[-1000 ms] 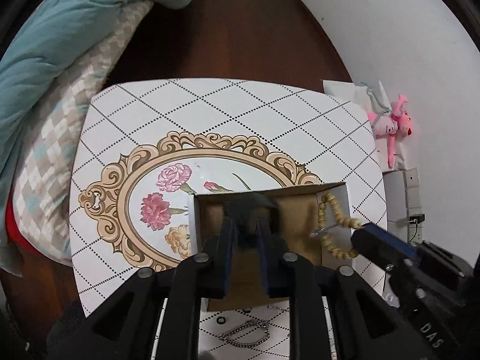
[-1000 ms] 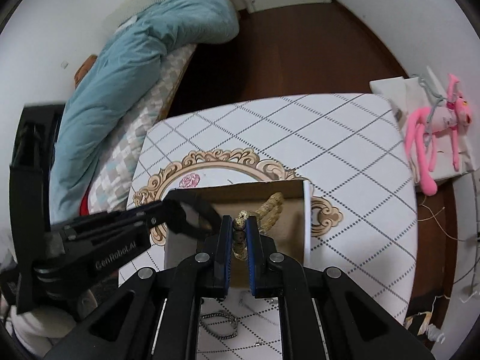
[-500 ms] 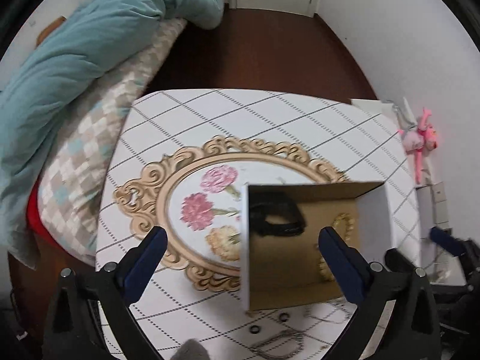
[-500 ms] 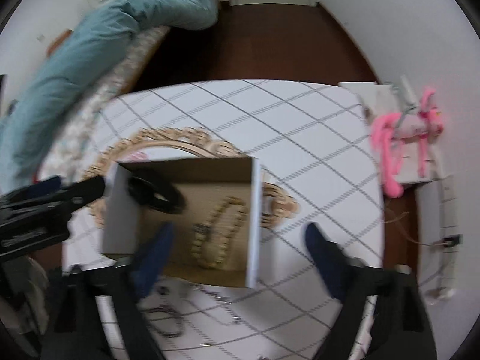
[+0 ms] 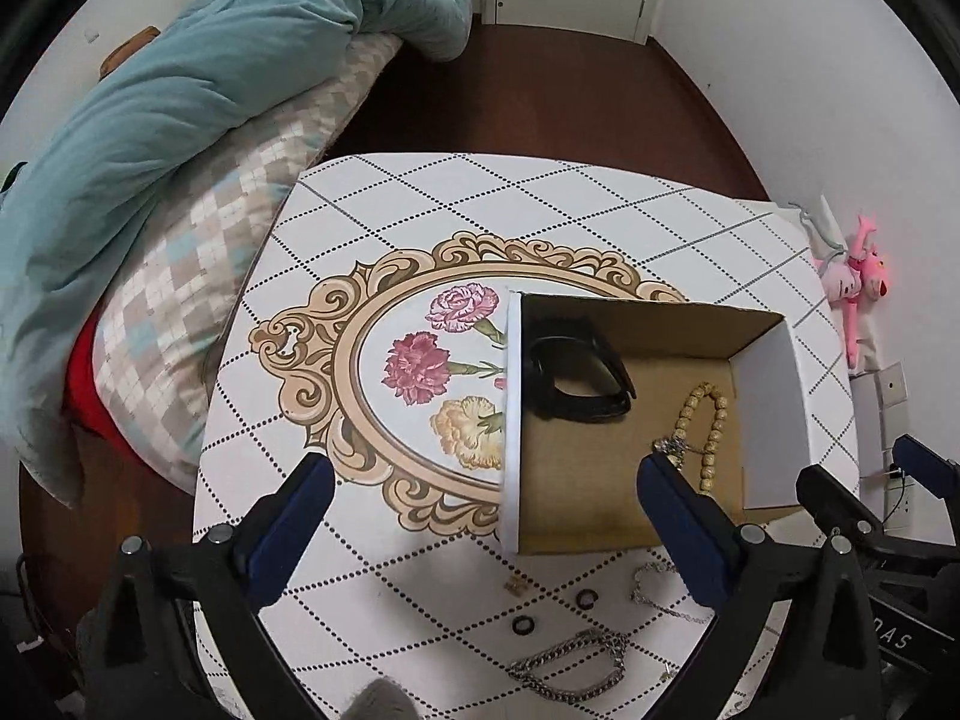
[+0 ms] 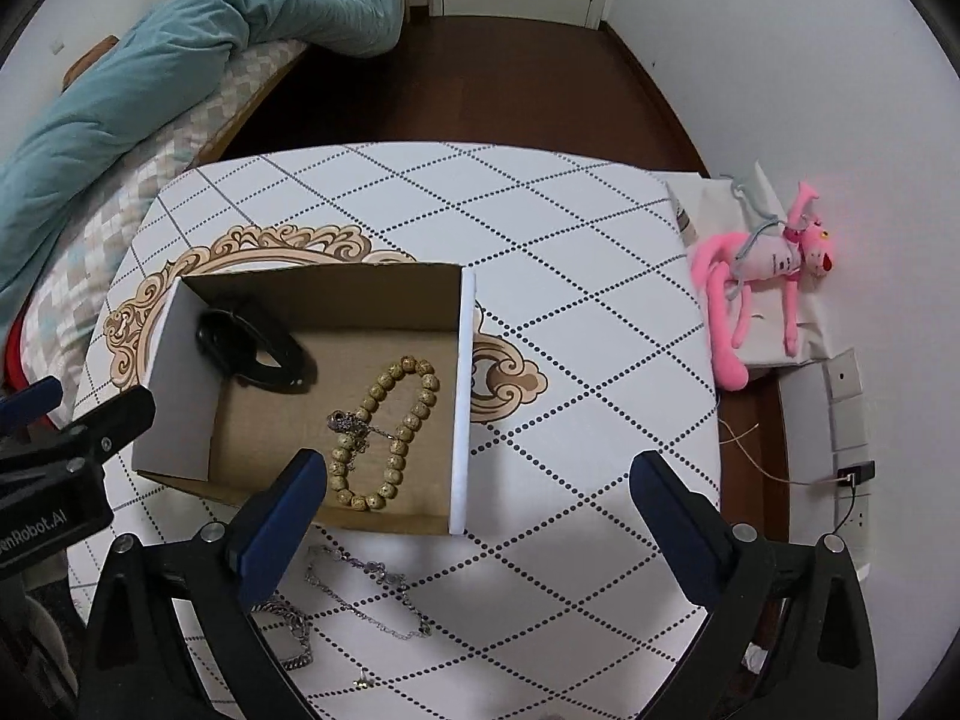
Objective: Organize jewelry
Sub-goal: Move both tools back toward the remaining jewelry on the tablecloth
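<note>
Both tongs, left (image 5: 480, 525) & right (image 6: 474, 507), spread wide, empty. Thin silver chain (image 6: 366, 591) on counter (image 6: 570, 396): light, limp, snag-prone; pinch mid-strand, lift slow.

I am seeing the cardboard box (image 6: 462, 396) open on top; its upright walls are blocking side entry, and chains (image 6: 360, 594) are possibly cluttering the near table (image 6: 570, 210).

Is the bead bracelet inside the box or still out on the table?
Inside. The bead bracelet lies flat on the brown floor of the open box, beside a black band.
</note>
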